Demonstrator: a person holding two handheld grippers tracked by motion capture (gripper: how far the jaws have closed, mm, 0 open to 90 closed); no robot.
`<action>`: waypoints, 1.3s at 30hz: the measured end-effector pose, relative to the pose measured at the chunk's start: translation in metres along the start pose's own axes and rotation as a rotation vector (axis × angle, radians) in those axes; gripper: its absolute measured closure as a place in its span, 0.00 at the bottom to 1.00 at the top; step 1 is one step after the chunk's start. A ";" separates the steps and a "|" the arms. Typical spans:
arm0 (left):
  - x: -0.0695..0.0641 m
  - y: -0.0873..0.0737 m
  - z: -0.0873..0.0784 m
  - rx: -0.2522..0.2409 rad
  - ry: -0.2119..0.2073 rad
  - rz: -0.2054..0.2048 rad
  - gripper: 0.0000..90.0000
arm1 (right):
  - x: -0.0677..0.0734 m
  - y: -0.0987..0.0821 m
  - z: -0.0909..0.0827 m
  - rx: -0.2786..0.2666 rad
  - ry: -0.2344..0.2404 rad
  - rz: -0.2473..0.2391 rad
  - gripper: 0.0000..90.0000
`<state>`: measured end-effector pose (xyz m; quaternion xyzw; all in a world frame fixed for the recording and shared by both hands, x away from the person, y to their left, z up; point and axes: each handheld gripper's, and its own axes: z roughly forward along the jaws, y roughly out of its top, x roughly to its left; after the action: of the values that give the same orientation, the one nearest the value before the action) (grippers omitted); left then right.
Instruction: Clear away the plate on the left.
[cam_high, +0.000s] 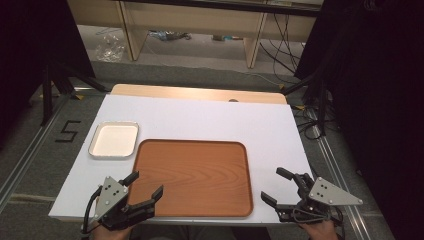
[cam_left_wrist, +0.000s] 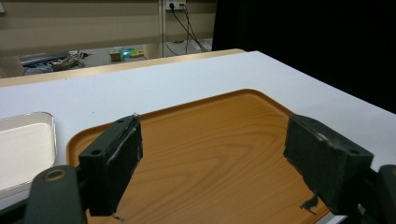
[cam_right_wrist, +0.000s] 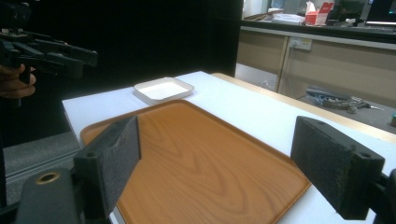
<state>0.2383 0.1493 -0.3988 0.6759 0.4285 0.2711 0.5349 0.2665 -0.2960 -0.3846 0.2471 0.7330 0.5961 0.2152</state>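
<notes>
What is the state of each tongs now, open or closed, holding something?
Left tongs: open, holding nothing, above the brown wooden tray.
Right tongs: open, holding nothing.

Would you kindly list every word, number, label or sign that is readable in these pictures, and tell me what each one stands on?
"5": a black figure marked on the grey floor left of the table, seen in the high view.
Red and white box on the far counter in the right gripper view: any print on it is too small and blurred to read.
Wooden tray and white dish: no text on either.
</notes>
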 end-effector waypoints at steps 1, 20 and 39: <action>0.000 0.000 0.000 0.000 0.000 0.000 0.21 | 0.000 0.000 0.001 -0.004 0.003 0.001 0.19; 0.006 0.001 0.003 0.018 0.009 -0.003 0.21 | 0.001 0.000 0.001 -0.004 0.005 -0.006 0.19; 0.016 0.001 0.010 0.042 0.069 0.023 0.21 | 0.001 -0.001 0.002 0.001 0.010 -0.008 0.19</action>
<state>0.2546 0.1577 -0.4022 0.6820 0.4445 0.2916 0.5023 0.2668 -0.2934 -0.3859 0.2412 0.7353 0.5962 0.2140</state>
